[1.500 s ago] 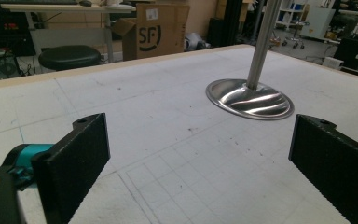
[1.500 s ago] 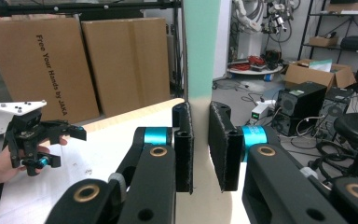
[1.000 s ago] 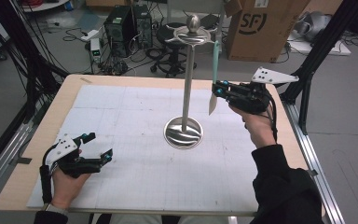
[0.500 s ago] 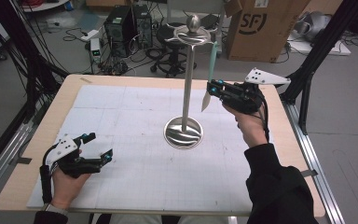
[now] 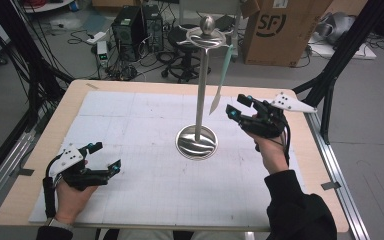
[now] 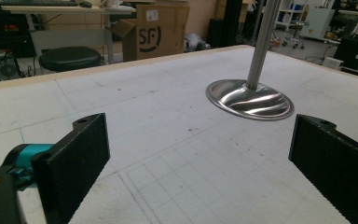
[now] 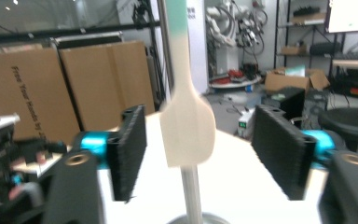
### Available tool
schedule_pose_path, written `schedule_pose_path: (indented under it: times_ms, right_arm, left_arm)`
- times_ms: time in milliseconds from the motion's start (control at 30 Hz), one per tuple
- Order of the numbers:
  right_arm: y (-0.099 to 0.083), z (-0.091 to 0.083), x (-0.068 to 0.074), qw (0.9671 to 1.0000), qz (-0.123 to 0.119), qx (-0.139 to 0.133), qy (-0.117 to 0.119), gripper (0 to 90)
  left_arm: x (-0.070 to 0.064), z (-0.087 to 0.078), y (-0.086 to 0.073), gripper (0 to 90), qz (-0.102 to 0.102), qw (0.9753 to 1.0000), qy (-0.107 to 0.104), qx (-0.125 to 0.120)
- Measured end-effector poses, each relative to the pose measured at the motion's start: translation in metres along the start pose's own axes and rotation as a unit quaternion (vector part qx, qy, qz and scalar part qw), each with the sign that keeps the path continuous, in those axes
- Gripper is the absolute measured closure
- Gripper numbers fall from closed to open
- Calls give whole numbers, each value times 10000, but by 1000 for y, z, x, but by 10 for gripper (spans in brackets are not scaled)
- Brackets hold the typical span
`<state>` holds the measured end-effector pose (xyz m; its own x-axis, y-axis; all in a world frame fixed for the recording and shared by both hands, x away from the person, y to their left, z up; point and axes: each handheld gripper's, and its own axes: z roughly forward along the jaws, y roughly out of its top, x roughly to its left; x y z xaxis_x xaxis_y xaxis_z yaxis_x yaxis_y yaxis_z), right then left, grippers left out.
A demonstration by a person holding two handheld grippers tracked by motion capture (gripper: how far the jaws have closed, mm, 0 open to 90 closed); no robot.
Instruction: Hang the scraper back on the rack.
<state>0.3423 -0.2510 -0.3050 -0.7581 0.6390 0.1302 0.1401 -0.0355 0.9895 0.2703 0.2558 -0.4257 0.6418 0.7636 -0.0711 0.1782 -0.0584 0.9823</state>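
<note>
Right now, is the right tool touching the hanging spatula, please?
Apart: the right gripper view shows the spatula between the right tool's open jaws, gaps both sides.

Right gripper let go of spatula, pulled back, jaws wide; spatula now hangs from stand.

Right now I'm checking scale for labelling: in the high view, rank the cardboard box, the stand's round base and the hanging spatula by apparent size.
1. cardboard box, though it stands farther back
2. stand's round base
3. hanging spatula, long but far thinner
</note>
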Motion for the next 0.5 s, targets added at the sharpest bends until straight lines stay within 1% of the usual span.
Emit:
schedule_pose_path:
  times_ms: [67, 167, 233, 267, 300, 333, 367, 467, 500]
  right_arm:
    - [-13, -5, -1, 9999, 63, 132, 63, 242]
    - [-33, -14, -1, 9995, 88, 310, -18, 151]
    - [-45, -20, -2, 9990, 116, 415, -139, 100]
    - [-50, -22, -2, 9985, 111, 486, -207, 88]
    - [-55, -25, -1, 9978, 59, 558, -347, 74]
    - [-57, -27, 0, 9975, 39, 572, -410, 29]
    - [-62, -30, 1, 9973, -15, 566, -476, 13]
    - [-71, -36, 5, 9954, -181, 597, -726, 12]
    - [-75, -38, 7, 9954, -220, 576, -729, 12]
  left_arm:
    - [0, 0, 0, 57, -9, 10000, 2, 4]
    - [0, 1, 0, 57, 11, 10000, 4, 28]
    - [0, 1, 0, 57, -2, 10000, 9, 27]
    - [0, 1, 0, 57, -5, 10000, 8, 23]
    - [0, 1, 0, 57, -4, 10000, 8, 21]
    - [0, 1, 0, 57, -12, 10000, 12, 20]
    - [0, 1, 0, 57, -7, 10000, 4, 22]
    - [0, 1, 0, 57, -7, 10000, 6, 29]
    - [0, 1, 0, 57, -3, 10000, 7, 28]
